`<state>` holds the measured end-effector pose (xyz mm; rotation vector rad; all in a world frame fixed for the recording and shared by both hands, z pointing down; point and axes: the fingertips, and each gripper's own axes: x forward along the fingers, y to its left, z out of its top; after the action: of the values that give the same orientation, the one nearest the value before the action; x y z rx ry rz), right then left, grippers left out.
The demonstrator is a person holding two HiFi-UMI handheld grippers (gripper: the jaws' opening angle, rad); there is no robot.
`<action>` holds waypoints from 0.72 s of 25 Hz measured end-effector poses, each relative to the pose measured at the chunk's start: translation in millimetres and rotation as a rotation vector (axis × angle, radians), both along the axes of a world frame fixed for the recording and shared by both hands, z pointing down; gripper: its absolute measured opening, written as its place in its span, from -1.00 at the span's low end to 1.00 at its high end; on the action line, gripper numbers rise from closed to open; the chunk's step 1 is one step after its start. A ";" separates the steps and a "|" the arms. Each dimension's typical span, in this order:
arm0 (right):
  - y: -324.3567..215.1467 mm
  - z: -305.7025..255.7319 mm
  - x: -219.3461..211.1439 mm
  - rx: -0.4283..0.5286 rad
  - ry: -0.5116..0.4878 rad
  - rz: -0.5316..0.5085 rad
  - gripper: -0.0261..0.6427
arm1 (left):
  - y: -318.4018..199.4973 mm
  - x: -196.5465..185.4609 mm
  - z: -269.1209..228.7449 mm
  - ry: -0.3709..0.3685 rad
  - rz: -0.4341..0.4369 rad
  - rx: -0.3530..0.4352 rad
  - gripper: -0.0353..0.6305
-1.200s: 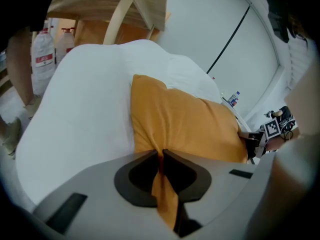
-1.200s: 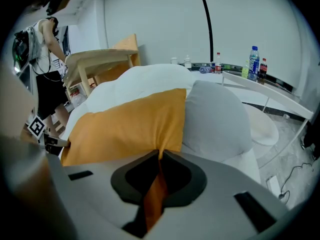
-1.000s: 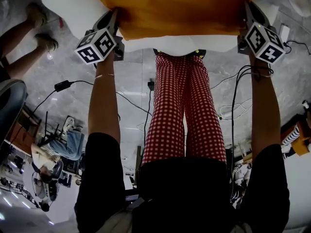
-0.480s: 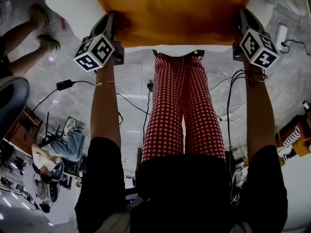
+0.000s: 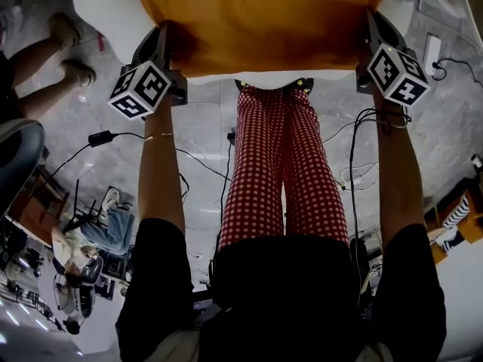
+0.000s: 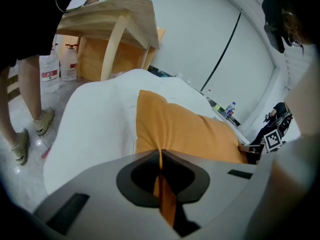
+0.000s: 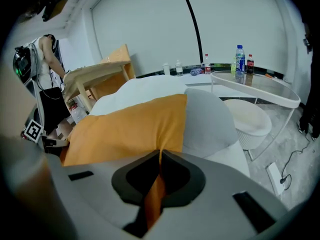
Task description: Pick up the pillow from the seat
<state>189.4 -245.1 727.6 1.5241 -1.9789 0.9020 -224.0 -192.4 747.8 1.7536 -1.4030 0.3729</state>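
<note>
My left gripper (image 5: 161, 38) is clamped on the left edge of the one orange pillow (image 5: 264, 17), with the fabric pinched tight between its jaws. The pillow stretches between my two grippers over the single white seat (image 5: 102, 10). My right gripper (image 5: 372, 23) is clamped the same way on its right edge.

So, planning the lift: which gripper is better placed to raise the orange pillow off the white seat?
Neither alone: left gripper and right gripper are each shut on a near corner of the orange fabric pillow; lift together.
</note>
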 end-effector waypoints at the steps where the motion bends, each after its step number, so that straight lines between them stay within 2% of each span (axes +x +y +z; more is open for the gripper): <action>1: -1.6 -5.0 1.4 0.008 0.003 -0.002 -0.83 | -0.7 1.7 -3.9 -0.002 0.003 0.005 -0.84; 18: 2.7 -93.9 16.9 0.140 -0.026 0.017 -0.83 | 0.8 15.4 -89.3 0.013 -0.023 0.107 -0.84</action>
<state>206.4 -242.4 633.7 1.6148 -2.0894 0.8089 -208.6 -191.6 658.5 1.8201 -1.4561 0.2780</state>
